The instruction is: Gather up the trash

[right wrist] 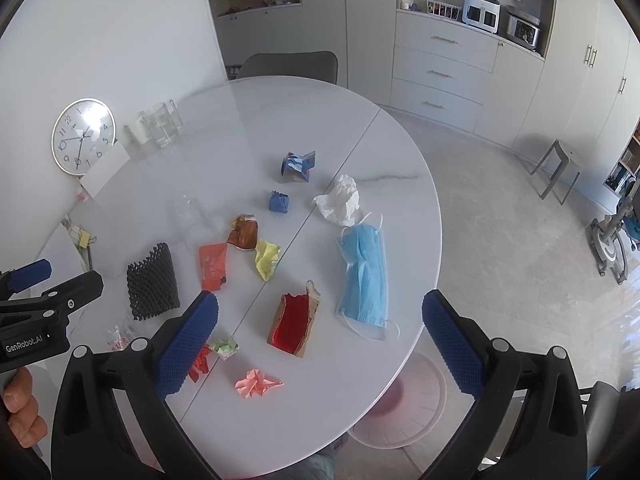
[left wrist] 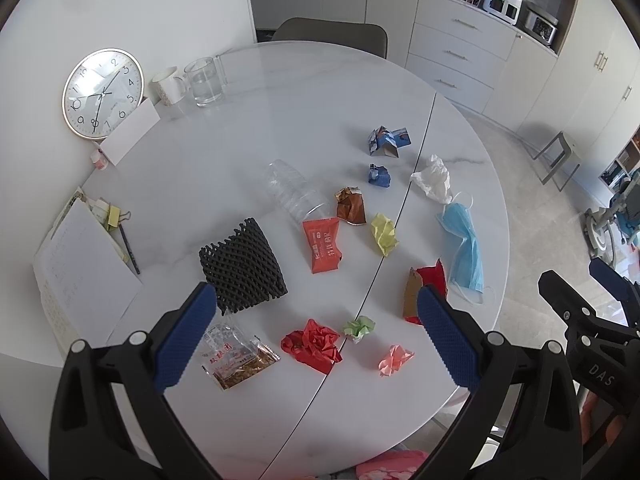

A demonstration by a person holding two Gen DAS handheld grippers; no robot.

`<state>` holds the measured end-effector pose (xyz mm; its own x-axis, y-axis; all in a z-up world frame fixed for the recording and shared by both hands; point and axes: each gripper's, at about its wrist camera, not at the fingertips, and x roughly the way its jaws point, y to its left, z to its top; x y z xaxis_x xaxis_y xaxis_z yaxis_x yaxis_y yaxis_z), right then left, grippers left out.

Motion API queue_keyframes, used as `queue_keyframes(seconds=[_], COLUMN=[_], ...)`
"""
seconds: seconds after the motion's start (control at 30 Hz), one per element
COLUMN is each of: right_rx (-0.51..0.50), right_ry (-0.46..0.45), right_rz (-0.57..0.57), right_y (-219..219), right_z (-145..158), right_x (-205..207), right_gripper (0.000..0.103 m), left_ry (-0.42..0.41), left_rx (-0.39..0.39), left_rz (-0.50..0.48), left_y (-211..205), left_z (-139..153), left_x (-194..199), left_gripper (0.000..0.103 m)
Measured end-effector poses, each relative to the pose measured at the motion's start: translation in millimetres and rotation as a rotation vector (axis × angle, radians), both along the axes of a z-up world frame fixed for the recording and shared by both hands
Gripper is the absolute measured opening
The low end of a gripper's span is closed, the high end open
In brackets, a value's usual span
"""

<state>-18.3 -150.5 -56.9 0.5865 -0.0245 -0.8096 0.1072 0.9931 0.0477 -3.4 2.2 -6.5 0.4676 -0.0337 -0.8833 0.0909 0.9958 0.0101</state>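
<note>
Trash lies scattered on the round white table [left wrist: 304, 92]: a black foam net [left wrist: 242, 266], a clear plastic bottle [left wrist: 290, 192], an orange wrapper [left wrist: 323, 249], a red crumpled paper [left wrist: 312, 344], a snack bag [left wrist: 236, 354], a blue face mask [right wrist: 366, 272], a white tissue [right wrist: 340, 200], a red-and-brown carton piece [right wrist: 294, 322] and a pink paper wad [right wrist: 258, 383]. My left gripper [left wrist: 316, 336] hovers open above the near part of the table. My right gripper [right wrist: 320, 340] is open above the table's near right edge. Neither holds anything.
A pink bin [right wrist: 404, 400] stands on the floor under the table's near right edge. A wall clock [left wrist: 103, 93], a mug [left wrist: 170, 85], a glass [left wrist: 204, 80] and papers [left wrist: 84, 272] sit at the table's left. A chair [left wrist: 332, 34] stands behind the table; cabinets line the far wall.
</note>
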Motion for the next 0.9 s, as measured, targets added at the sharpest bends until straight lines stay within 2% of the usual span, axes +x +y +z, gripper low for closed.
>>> queue_keyframes(seconds=[0.9], right_rx=[-0.007], right_ry=[0.005], right_rz=[0.002], right_y=[-0.8], right_z=[-2.6], right_x=[-1.9], right_gripper=[0.101], left_ry=[0.007], left_rx=[-0.007], left_rz=[0.02], left_y=[8.1], left_z=[-1.5], left_x=[-0.5], left_gripper=[0.096])
